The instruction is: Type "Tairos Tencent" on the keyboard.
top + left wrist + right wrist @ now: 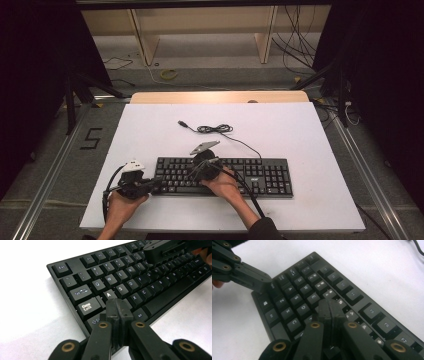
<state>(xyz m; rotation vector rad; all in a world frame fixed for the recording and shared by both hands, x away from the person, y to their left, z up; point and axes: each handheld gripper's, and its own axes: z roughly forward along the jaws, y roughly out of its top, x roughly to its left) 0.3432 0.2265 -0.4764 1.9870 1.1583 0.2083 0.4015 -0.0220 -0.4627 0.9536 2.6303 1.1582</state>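
**Both grippers closed over the keyboard — key-pressing stance**

Left gripper (117,308): jaws fully together, nothing between them. Its tip hangs over the lower left corner of the keyboard (222,176), near the Shift and Caps Lock (87,307) keys; whether it touches a key I cannot tell. In the high view the left gripper (152,184) sits at the keyboard's left end, held by the left hand (122,202).

Right gripper (330,311): jaws likewise pressed together and empty. Its tip stands over the upper letter rows, about where the number row meets them; contact is not clear. The high view puts the right gripper (197,172) over the left-middle of the keyboard, right hand (225,186) behind it.

The keyboard lies square on the white table (150,130), towards the near edge, its cable (215,129) bundled loosely behind it.

Judgement: the step in hand looks like poking keys with closed tips, one gripper per zone. The next move calls for a short, straight descent onto a single key cap, keeping the tip centred so no neighbour is caught.
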